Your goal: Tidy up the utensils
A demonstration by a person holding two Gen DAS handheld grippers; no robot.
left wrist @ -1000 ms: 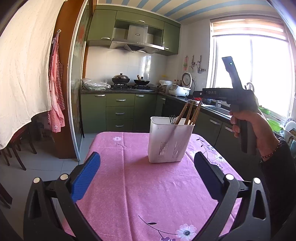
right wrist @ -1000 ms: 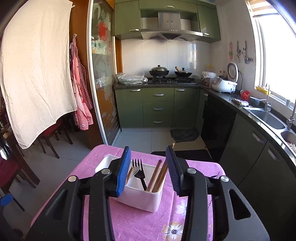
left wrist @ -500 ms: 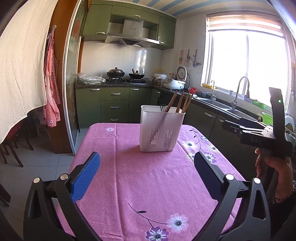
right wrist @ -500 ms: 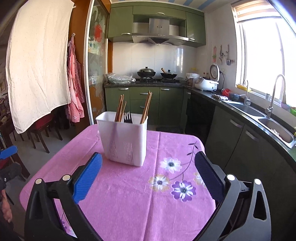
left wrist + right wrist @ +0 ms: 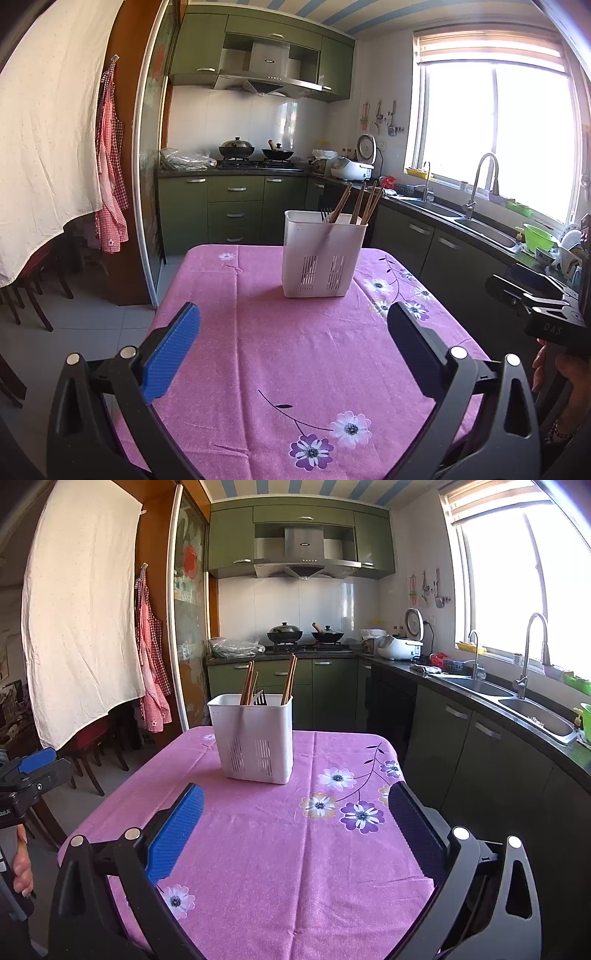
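- The white utensil holder [image 5: 255, 738] stood upright on the pink flowered tablecloth [image 5: 280, 849], left of centre in the right wrist view and just right of centre in the left wrist view.
- Wooden chopsticks [image 5: 288, 679] and a dark fork [image 5: 260, 698] stuck out of its top.
- The right gripper [image 5: 295, 834] was spread wide at the bottom of the frame, holding nothing.
- The left gripper [image 5: 293, 350] was likewise spread and empty.
- Green cabinets [image 5: 328, 690] filled the background.
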